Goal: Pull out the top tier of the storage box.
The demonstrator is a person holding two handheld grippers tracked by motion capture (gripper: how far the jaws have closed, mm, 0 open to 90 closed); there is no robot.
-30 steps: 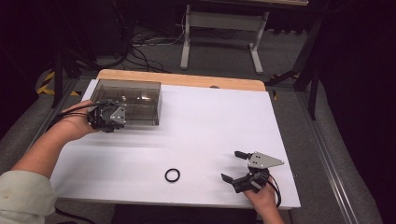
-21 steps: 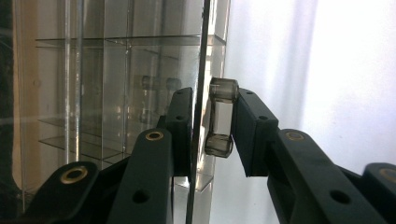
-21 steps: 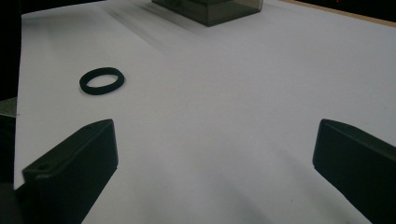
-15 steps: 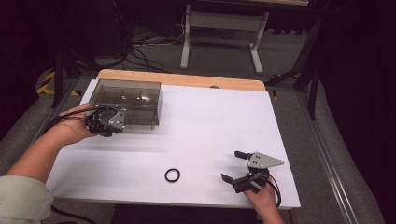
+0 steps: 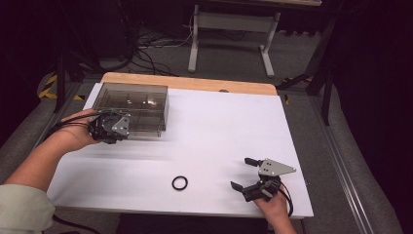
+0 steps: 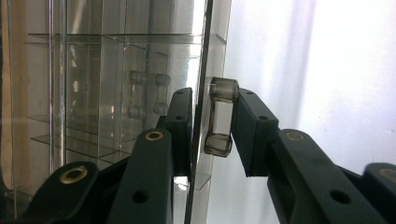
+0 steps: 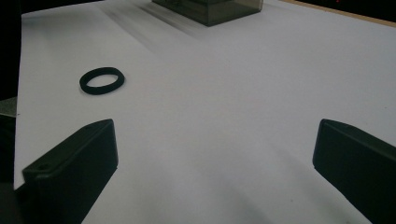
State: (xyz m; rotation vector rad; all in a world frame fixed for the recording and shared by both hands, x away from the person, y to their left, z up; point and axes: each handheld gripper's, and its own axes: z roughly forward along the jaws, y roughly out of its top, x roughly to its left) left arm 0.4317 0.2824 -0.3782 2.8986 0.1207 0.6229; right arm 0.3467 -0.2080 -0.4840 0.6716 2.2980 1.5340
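While your left gripper [image 5: 111,127] is sitting at the near face of the smoked clear box [image 5: 132,106] at the far left of the table [image 5: 219,126], its jaws are straddling the box's front panel: one jaw is sitting inside against the panel, the other outside against the small clear handle [image 6: 219,116]. A sliver of gap is showing on the handle side, so you are closing narrow on it but, as far as can be judged, not yet clamping hard. Judged from that grip, you are setting up to pull or lift that panel open. One box, with several compartments inside; contents cannot be told.

Moving right, one black ring [image 5: 179,183] is lying flat on the white sheet near the front edge, well apart from the box and untouched. It is probably waiting to go into a compartment once the box is opening.

Further right, your right gripper [image 5: 249,173] is resting low near the front right corner, jaws spread wide and holding nothing, pointing toward the ring [image 7: 102,80]. Likely you are keeping it ready for the pick. Two grippers, one ring, one box.
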